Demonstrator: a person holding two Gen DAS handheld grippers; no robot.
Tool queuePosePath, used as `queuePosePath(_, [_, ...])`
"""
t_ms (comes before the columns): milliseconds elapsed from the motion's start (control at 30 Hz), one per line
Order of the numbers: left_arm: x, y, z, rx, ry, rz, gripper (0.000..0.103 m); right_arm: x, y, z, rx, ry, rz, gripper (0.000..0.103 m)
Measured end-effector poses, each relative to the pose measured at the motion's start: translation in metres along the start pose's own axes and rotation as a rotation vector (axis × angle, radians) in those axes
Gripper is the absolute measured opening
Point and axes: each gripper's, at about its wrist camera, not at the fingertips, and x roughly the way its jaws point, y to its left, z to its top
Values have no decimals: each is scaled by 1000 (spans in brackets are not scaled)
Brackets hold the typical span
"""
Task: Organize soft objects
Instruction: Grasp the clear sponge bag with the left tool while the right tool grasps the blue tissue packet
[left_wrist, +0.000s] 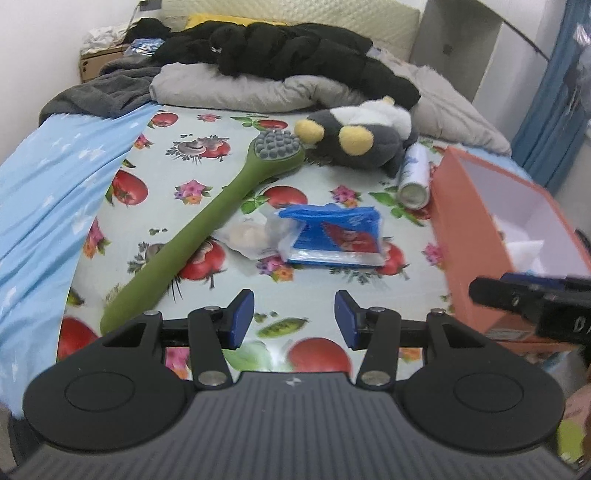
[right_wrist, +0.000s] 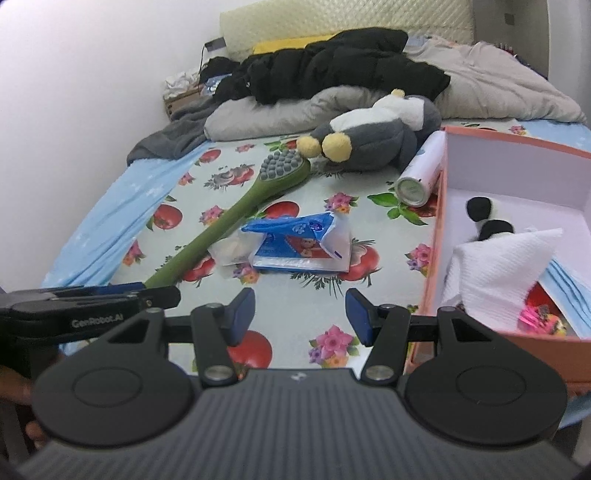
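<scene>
A grey and white plush toy with yellow feet (left_wrist: 364, 129) (right_wrist: 373, 136) lies at the back of the patterned bed sheet. A blue tissue pack (left_wrist: 332, 236) (right_wrist: 299, 243) lies mid-bed beside a small clear bag (left_wrist: 245, 234) (right_wrist: 232, 247). An orange box (left_wrist: 498, 236) (right_wrist: 436, 266) stands at the right; in it lie a white cloth (right_wrist: 495, 273), a black and white soft toy (right_wrist: 484, 218) and blue masks (right_wrist: 569, 288). My left gripper (left_wrist: 294, 319) and right gripper (right_wrist: 300, 317) are both open and empty, hovering over the near sheet.
A long green massage brush (left_wrist: 207, 229) (right_wrist: 229, 225) lies diagonally on the sheet. A white spray can (left_wrist: 413, 173) (right_wrist: 421, 170) lies by the box. Black clothes (left_wrist: 295, 51), grey pillows (left_wrist: 236, 88) and a blue sheet (left_wrist: 48, 192) fill the back and left.
</scene>
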Motion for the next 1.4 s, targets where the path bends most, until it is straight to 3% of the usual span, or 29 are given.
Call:
queuePosePath(167, [46, 9, 9, 94, 35, 47, 58, 40, -5, 16, -25, 32, -10, 57])
queuePosePath(533, [127, 10, 24, 413, 92, 107, 61, 113, -11, 53, -123, 114, -14, 57])
queuePosePath(733, [153, 11, 33, 587, 110, 90, 61, 143, 4, 75, -319, 167, 26, 57])
queuePosePath(800, [160, 11, 35, 659, 123, 72, 62, 153, 10, 80, -397, 184, 46, 62])
queuePosePath(867, [167, 10, 34, 737, 154, 54, 62, 163, 17, 82, -500, 213, 69, 62])
queuePosePath(1000, [172, 9, 30, 869, 134, 21, 64, 175, 28, 83, -692, 247, 119, 62])
queuePosePath(1300, [188, 14, 51, 914, 144, -43, 64, 210, 26, 84, -805, 354, 190, 61])
queuePosePath(1400, [190, 19, 56, 869, 174, -78, 57, 214, 26, 80, -825, 379, 200, 54])
